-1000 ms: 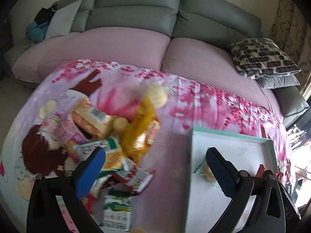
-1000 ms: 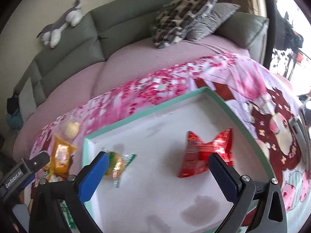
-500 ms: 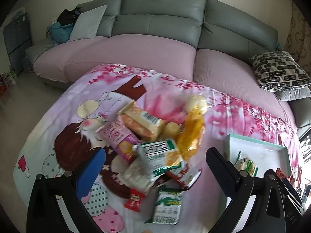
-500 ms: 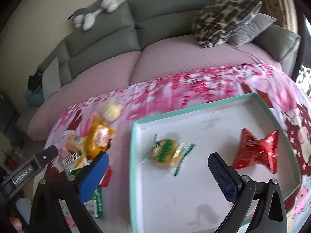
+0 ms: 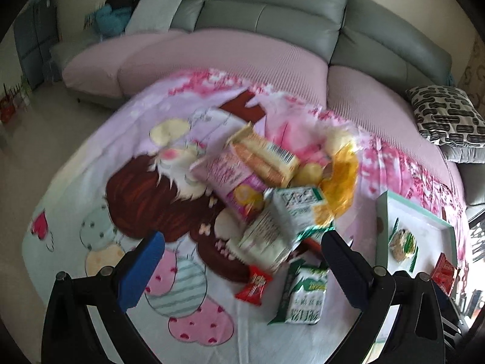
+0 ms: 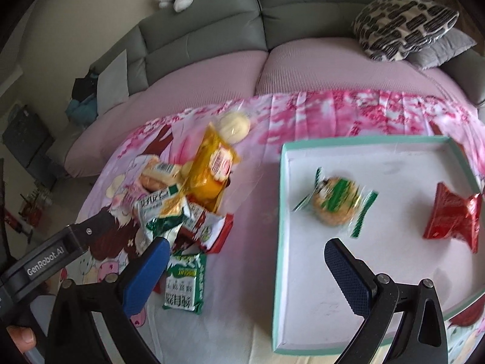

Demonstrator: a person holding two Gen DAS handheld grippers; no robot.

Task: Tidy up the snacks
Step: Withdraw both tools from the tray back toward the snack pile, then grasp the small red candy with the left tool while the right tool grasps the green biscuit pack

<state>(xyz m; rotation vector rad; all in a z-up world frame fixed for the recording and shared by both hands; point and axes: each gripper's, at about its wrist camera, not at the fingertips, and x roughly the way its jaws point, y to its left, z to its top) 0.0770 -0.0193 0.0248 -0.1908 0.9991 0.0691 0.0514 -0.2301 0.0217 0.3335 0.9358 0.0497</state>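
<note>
The snacks lay in two places. A loose heap (image 5: 272, 194) of wrapped packets sat on the pink cartoon-print cloth (image 5: 127, 200) that covered the desk, with a green-and-white packet (image 5: 304, 295) and a small red packet (image 5: 254, 282) lying at its near edge. To the right of the heap stood a white tray with a mint-green rim (image 6: 280, 200), and in it were only a round cracker in a green-striped wrapper (image 6: 335, 203) and a red foil packet (image 6: 451, 215), well apart from each other.

Over the last second both cameras had swung left: the tray, which had filled the right wrist view, now took up only its right part, and the heap had come into the middle of the left wrist view. Both pictures were blurred, so the swing was probably not over. That suggested a return to the heap for the next packet, with most of the sorting not yet done.

The left hand-held gripper (image 5: 241, 253) hung over the near edge of the heap, jaws wide apart and grasping nothing. The right hand-held gripper (image 6: 247, 262) hovered with its jaws spread across the tray's left rim, also released and empty. Behind the desk ran a grey sofa with mauve seat covers (image 6: 303, 57).
</note>
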